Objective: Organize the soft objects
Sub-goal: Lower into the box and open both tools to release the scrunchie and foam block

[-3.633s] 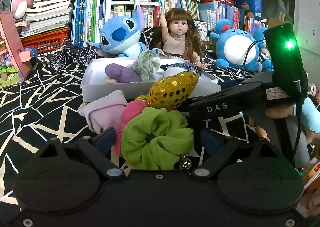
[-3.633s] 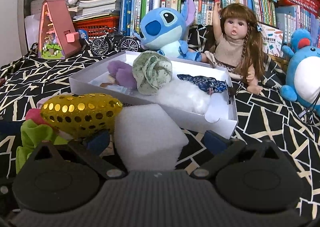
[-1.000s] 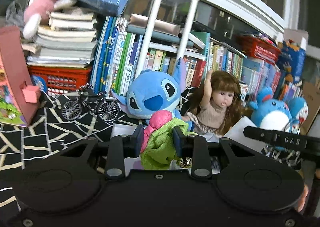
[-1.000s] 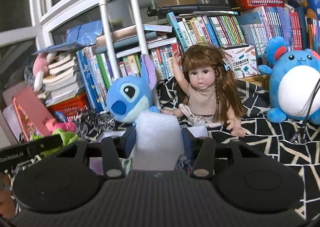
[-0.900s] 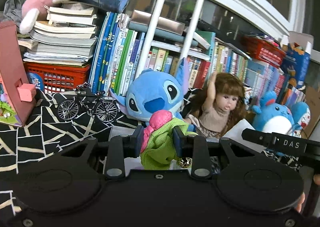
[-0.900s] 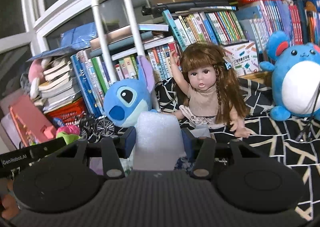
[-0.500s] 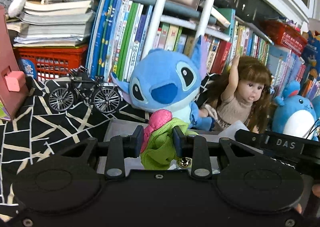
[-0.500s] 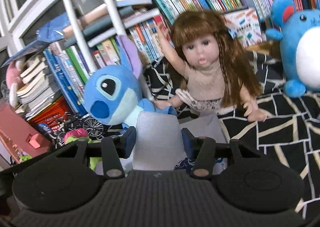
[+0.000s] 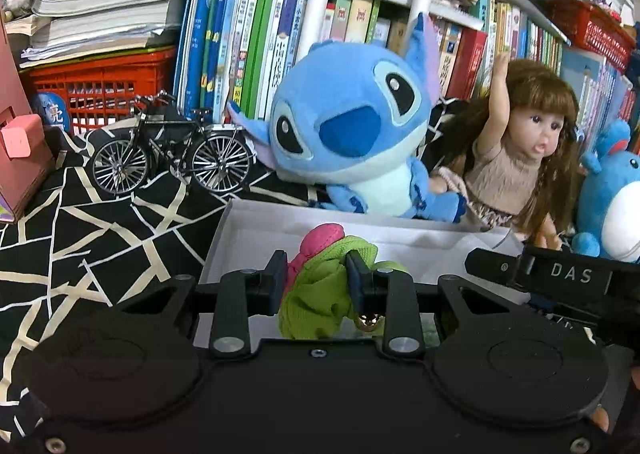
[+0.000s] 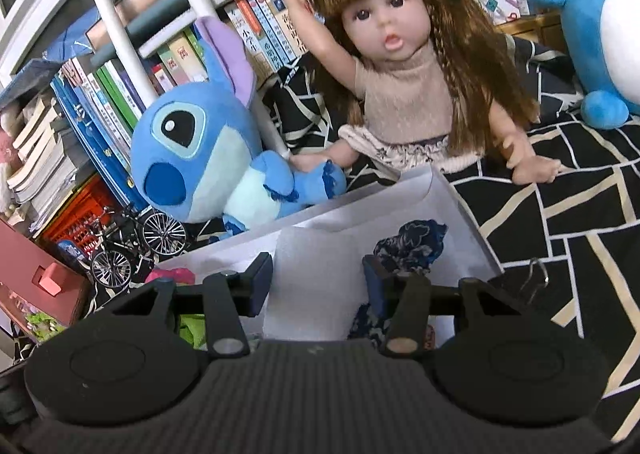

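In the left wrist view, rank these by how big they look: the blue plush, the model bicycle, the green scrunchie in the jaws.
1. Blue plush, clearly largest.
2. Model bicycle.
3. Green scrunchie, held with a pink one in the left gripper.
The last two are unsure: the scrunchie sits far nearer the camera and is partly hidden.

Left gripper (image 9: 316, 274) pitched down, jaws nearly closed, clamped on scrunchies (image 9: 320, 290). Right gripper (image 10: 318, 274) pitched down, jaws half apart, clamped on foam block (image 10: 316, 282); its body sits at left's 3 o'clock.
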A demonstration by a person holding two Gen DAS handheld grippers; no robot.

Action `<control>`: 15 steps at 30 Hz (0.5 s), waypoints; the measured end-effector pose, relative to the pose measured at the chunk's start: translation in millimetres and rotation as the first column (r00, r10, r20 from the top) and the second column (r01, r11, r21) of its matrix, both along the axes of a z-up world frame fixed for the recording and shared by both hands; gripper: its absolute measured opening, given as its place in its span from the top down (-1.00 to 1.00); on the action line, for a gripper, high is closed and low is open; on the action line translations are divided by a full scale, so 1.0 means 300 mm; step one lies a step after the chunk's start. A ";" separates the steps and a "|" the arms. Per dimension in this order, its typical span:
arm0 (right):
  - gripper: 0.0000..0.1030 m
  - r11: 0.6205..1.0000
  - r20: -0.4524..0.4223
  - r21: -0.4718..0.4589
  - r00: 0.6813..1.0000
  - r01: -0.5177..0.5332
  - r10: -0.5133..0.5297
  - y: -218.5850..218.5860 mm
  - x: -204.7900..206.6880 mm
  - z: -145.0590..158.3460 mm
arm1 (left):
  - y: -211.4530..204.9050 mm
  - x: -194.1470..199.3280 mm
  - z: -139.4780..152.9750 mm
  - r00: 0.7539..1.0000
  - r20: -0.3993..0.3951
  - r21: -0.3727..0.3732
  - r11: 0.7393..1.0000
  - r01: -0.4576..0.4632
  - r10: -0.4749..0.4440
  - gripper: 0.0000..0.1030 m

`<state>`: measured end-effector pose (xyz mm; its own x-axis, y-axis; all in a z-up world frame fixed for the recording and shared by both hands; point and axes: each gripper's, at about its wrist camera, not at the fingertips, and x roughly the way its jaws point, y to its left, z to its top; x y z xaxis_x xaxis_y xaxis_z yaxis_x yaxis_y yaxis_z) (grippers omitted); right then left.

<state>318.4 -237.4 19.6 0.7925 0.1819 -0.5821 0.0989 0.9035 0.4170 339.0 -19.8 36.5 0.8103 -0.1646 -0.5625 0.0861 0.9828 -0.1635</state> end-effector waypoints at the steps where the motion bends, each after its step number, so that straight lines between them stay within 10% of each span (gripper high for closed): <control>1: -0.03 1.000 0.000 0.004 1.000 -0.001 0.001 0.000 0.000 -0.006 | 0.000 0.001 -0.004 1.000 -0.004 -0.001 1.000 0.000 0.000 0.42; 15: 0.03 0.995 -0.035 0.089 0.998 -0.040 0.044 0.018 0.010 -0.044 | -0.013 0.004 -0.024 0.999 -0.033 -0.001 1.000 0.019 -0.019 0.39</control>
<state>321.5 -232.1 6.5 0.7614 0.2662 -0.5911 0.0785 0.8672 0.4917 340.2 -23.6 29.4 0.7878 -0.1806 -0.5889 0.0995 0.9808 -0.1676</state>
